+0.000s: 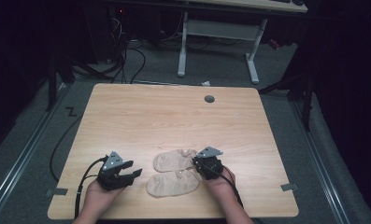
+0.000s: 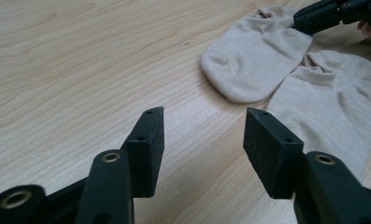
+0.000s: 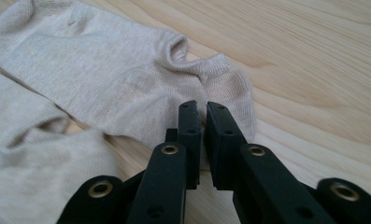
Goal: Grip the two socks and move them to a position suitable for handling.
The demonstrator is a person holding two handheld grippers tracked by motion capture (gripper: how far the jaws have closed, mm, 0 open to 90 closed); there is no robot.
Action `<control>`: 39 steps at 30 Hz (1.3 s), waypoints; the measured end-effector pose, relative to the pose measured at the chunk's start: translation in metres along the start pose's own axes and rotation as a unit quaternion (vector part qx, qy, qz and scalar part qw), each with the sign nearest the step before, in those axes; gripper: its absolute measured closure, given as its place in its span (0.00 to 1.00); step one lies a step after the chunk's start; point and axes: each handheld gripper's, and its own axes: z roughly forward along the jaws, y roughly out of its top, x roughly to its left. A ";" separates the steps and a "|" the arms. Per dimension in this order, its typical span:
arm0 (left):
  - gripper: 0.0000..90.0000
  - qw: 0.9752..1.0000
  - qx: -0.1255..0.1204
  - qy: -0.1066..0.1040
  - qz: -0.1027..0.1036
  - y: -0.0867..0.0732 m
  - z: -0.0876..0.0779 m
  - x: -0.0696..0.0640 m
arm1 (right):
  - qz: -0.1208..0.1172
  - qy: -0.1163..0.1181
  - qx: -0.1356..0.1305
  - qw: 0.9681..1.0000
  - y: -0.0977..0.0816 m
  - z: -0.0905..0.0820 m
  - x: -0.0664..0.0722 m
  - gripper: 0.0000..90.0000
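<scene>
Two beige ankle socks lie side by side near the front of the wooden table (image 1: 174,112). The far sock (image 1: 174,158) (image 2: 253,60) (image 3: 103,79) lies flat, its heel end pointing right. The near sock (image 1: 171,184) (image 2: 332,107) (image 3: 29,158) touches it. My right gripper (image 1: 195,162) (image 3: 203,106) is at the far sock's heel edge, jaws almost together, with fabric in the thin slit between the pads. Its tip (image 2: 301,21) reaches the same sock in the left gripper view. My left gripper (image 1: 134,168) (image 2: 204,114) rests open over bare wood, left of the socks.
A grey round grommet (image 1: 209,99) sits in the tabletop near the far edge. Behind the table stands a white-legged desk (image 1: 218,42) with cables on the floor. The table's front edge runs just under my wrists.
</scene>
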 end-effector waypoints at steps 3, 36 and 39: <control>0.54 1.000 0.003 0.006 -0.005 0.001 0.005 0.000 | -0.009 0.004 -0.002 1.000 0.004 0.004 0.007 0.93; 0.85 0.998 0.024 0.041 -0.027 0.012 0.058 -0.016 | 0.060 0.016 -0.019 0.998 0.003 0.010 -0.016 0.81; 0.91 0.999 0.022 0.038 -0.022 0.011 0.059 -0.017 | 0.060 0.018 -0.020 0.998 0.002 0.010 -0.016 0.83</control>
